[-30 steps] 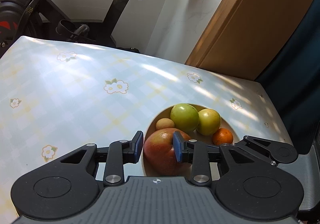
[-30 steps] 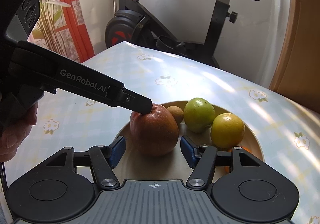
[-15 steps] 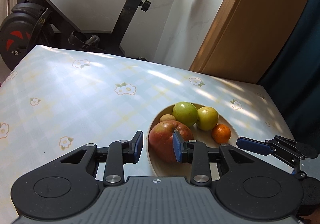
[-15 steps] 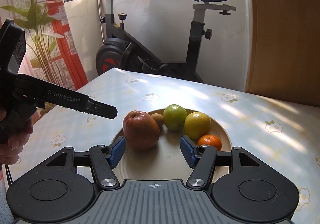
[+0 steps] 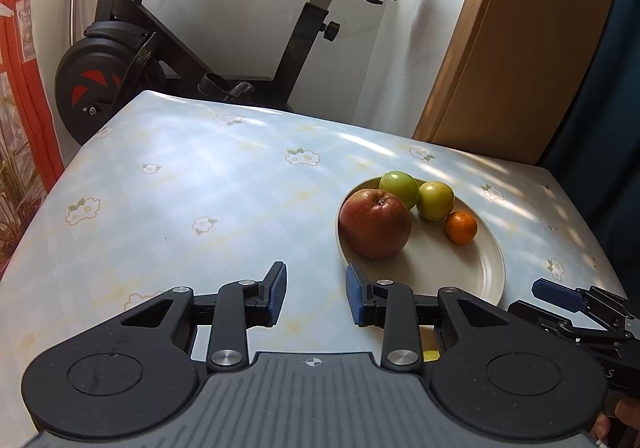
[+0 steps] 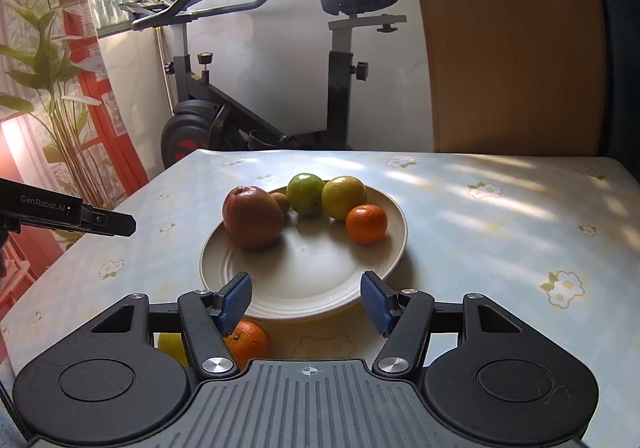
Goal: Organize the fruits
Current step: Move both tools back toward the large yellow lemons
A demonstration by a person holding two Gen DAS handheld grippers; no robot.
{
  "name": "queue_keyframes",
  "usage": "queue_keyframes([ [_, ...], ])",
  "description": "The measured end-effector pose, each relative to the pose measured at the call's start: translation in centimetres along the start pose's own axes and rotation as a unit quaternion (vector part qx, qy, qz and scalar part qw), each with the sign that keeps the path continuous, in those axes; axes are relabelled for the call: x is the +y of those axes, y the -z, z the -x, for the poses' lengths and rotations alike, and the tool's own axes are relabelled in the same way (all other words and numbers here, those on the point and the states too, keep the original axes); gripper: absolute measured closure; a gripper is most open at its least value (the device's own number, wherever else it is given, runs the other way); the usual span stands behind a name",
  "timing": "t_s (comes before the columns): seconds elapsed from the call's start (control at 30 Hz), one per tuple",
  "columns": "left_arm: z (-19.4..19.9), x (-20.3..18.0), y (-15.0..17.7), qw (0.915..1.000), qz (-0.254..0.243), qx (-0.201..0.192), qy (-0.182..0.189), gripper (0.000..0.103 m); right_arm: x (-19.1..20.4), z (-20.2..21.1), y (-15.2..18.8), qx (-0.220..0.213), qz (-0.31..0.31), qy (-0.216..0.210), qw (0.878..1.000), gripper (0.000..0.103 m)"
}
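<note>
Both hand-held grippers drawn back from the plate, nothing carried.

The red apple [image 6: 252, 221] has been left on the smooth cream plate [image 6: 304, 288], beside two glossy green fruits, a small brown one and a dimpled mandarin [image 6: 366, 224]. The left hand-held gripper [image 5: 316, 298] is seen narrowly parted and empty; the right hand-held gripper [image 6: 306, 302] is held wider, also empty. Another mandarin [image 6: 248, 342] waits on the glossy floral worktop [image 6: 500, 232].

left hand-held gripper [image 5: 316, 294] empty, right hand-held gripper [image 6: 306, 302] parted
</note>
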State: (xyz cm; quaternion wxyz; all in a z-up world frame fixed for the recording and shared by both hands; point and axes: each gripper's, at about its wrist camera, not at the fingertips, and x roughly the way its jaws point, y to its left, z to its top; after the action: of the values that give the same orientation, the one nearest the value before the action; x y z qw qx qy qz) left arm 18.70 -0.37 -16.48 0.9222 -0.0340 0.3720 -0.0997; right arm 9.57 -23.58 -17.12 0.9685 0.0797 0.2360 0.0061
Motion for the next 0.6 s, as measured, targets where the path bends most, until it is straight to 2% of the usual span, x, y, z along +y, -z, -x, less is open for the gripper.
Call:
queue_keyframes([
  [0.6,3.3,-2.6,3.3,0.9996,-0.027,-0.005,-0.002,0.069,1.5,4.9,2.7,0.034,0.030,0.036,0.998,0.046],
])
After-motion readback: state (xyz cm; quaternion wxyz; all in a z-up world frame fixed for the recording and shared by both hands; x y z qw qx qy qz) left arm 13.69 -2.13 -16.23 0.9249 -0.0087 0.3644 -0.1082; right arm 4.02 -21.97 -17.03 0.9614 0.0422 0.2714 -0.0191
